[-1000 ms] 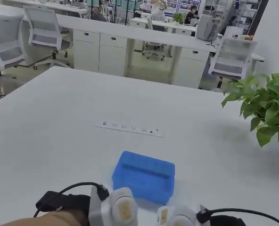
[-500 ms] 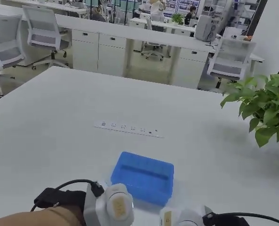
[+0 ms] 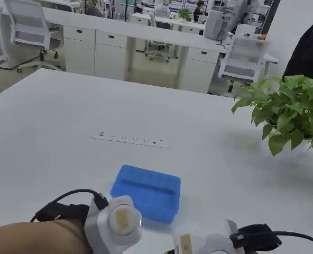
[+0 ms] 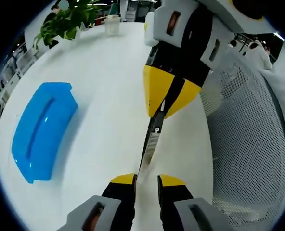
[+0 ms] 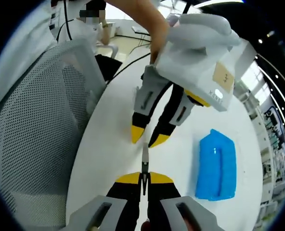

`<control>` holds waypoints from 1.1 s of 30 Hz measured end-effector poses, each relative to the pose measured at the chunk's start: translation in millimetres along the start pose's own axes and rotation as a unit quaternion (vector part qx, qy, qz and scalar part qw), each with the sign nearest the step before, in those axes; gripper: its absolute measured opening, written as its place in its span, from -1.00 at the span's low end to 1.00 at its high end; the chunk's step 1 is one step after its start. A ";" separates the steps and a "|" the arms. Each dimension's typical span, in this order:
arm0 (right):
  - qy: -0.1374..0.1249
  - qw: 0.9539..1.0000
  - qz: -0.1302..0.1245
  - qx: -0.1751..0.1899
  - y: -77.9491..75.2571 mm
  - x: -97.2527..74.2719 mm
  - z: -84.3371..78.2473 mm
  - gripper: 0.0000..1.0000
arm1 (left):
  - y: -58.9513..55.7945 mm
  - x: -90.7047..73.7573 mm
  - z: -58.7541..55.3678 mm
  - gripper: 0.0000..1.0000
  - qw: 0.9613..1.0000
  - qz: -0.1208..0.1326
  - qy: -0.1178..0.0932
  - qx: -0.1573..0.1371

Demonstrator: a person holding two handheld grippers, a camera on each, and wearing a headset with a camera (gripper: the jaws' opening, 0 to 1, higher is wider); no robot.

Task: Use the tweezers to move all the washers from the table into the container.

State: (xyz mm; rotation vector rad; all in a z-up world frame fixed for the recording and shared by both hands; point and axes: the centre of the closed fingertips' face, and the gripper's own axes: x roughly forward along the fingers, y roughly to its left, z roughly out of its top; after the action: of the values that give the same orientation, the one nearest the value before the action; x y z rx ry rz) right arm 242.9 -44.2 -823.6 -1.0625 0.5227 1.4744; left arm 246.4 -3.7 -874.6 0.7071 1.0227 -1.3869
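The white counter (image 3: 66,116) is pretty bare: a flush white power strip (image 3: 129,139) is set into the middle and a leafy green potted plant (image 3: 286,114) sits off to the right, with a small pale cup (image 4: 112,24) standing near it in the left gripper view. Past the far edge there's a row of white desks (image 3: 119,39) and grey office chairs (image 3: 27,32). A grey mesh-backed chair (image 4: 248,144) sits right by the near edge and crowds one side of both gripper views. As for labels, there's a tan square sticker (image 5: 223,74) on the casing of the left tongs (image 5: 148,137), with a mark on it and a line of tiny print beside it, but honestly I can't read either. The slim metal tweezers (image 4: 149,144) are long, thin and silvery with a dark bit partway along. The right tongs (image 5: 143,177) are pinched tight on them. The pointed end reaches into the gap of the left tongs, which are spread and not gripping; can't tell if it touches a jaw. The blue rectangular plastic container (image 3: 146,191) is a shallow open tray with rounded corners, on the counter just beyond both tongs and off to one side of the tweezers.
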 end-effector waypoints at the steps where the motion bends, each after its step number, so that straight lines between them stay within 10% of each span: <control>1: -0.002 1.000 0.003 -0.004 1.5 -2.8 2.3 -1.00 | -0.6 0.9 0.2 -0.70 1.000 -0.001 0.000 0.002; 9: -0.005 0.999 0.011 -0.036 6.6 -9.2 7.2 -1.00 | -1.2 3.8 9.1 -0.65 1.000 0.003 -0.016 0.023; 14: -0.015 0.999 0.013 -0.034 11.3 -10.2 11.5 -1.00 | -14.0 5.5 32.1 -0.60 0.997 -0.017 -0.061 0.032; 28: 0.012 0.997 -0.004 -0.073 17.0 3.6 -9.5 -1.00 | -19.7 13.2 15.8 -0.93 0.998 -0.031 -0.034 0.041; 33: 0.012 0.998 -0.054 0.017 4.7 8.0 -17.6 -1.00 | -7.9 7.4 15.3 -0.94 0.999 0.001 -0.023 0.022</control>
State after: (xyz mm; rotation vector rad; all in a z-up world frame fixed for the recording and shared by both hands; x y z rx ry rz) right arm 244.7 -55.3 -840.0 -1.0653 0.4981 1.3555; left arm 240.3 -21.4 -873.4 0.7064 0.9575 -1.4208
